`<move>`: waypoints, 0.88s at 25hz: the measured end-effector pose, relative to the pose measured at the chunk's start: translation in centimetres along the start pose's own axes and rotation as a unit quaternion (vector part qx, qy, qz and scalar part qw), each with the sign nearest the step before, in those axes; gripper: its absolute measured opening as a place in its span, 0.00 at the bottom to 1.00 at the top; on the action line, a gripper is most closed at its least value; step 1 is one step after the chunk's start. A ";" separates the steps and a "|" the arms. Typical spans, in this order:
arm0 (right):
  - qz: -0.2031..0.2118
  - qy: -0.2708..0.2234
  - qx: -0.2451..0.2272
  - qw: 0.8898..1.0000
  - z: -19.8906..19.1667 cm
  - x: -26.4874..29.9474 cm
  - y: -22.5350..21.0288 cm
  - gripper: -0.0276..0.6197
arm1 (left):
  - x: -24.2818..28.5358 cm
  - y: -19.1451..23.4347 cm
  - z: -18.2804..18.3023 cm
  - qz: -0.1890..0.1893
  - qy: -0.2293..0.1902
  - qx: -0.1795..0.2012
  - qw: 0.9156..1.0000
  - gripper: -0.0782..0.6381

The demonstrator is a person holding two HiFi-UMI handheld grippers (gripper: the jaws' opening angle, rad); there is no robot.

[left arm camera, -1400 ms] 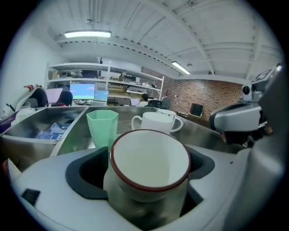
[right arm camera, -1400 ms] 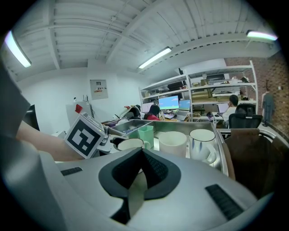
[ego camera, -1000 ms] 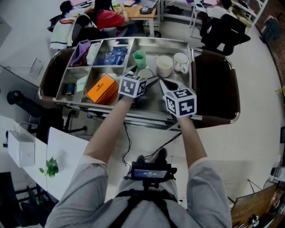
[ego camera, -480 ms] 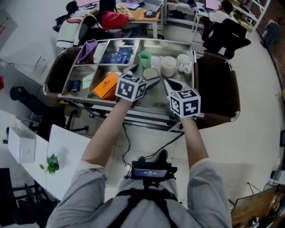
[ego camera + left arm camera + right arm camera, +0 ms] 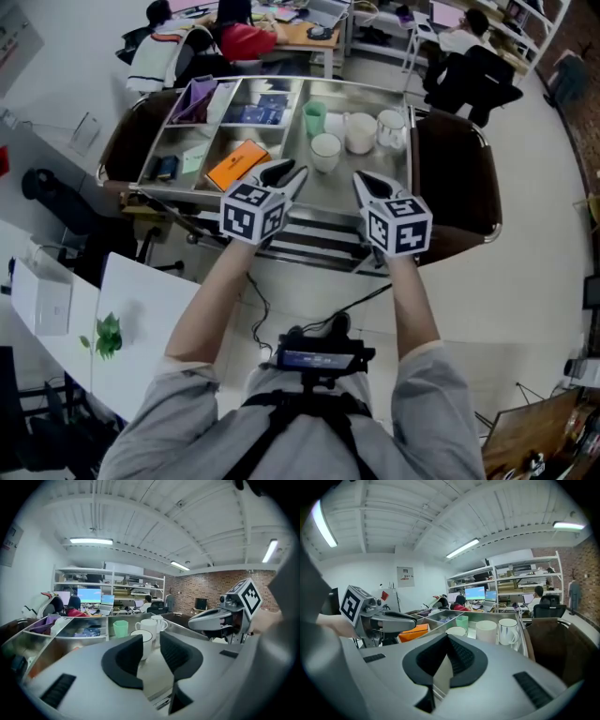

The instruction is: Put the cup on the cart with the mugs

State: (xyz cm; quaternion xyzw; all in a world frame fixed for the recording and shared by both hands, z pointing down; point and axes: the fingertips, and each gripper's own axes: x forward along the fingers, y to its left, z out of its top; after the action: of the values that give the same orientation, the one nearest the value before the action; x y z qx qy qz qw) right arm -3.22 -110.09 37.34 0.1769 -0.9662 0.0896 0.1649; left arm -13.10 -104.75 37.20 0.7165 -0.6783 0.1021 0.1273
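- Steel cart (image 5: 349, 192) fills the upper centre of the frame.
- Left gripper (image 5: 286, 174): jaws just closing to a narrow gap, nothing between them.
- Right gripper (image 5: 368, 184): jaws together, empty.
- White cup (image 5: 325, 148) stands on the cart just above, beside two mugs (image 5: 360, 131).

Open office — monitors (image 5: 474, 593), desks (image 5: 305, 31), shelves (image 5: 525, 573)

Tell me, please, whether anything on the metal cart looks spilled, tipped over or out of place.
Nothing looks spilled or tipped. The white dark-rimmed cup stands upright on the metal cart, near the green cup, the plain white cup and the white handled mug. Only the flat orange box lies diagonally in its compartment.
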 end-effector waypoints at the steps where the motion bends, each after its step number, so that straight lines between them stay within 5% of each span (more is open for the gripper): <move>1: 0.000 0.000 0.001 1.000 -0.2 -0.5 0.4 0.05 | -0.8 0.2 -0.4 0.006 -0.003 -0.004 1.000 0.22; 3: -0.001 -0.001 0.002 1.000 -0.7 -1.3 1.1 0.05 | -2.5 0.5 -1.2 0.014 -0.009 -0.014 1.000 0.11; 12: -0.011 -0.015 0.009 1.000 -3.6 -5.9 4.5 0.05 | -8.8 -0.7 -4.8 0.025 -0.014 -0.024 0.999 0.11; 22: -0.017 -0.015 0.044 0.999 -9.0 -9.3 7.9 0.05 | -13.3 -1.4 -11.2 0.026 -0.004 -0.077 0.997 0.11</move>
State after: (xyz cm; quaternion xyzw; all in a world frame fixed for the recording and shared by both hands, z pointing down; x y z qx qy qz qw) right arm 4.64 -97.86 41.58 0.2015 -0.9605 0.1264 0.1442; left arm -12.16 -88.46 43.51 0.6870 -0.7029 0.0498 0.1772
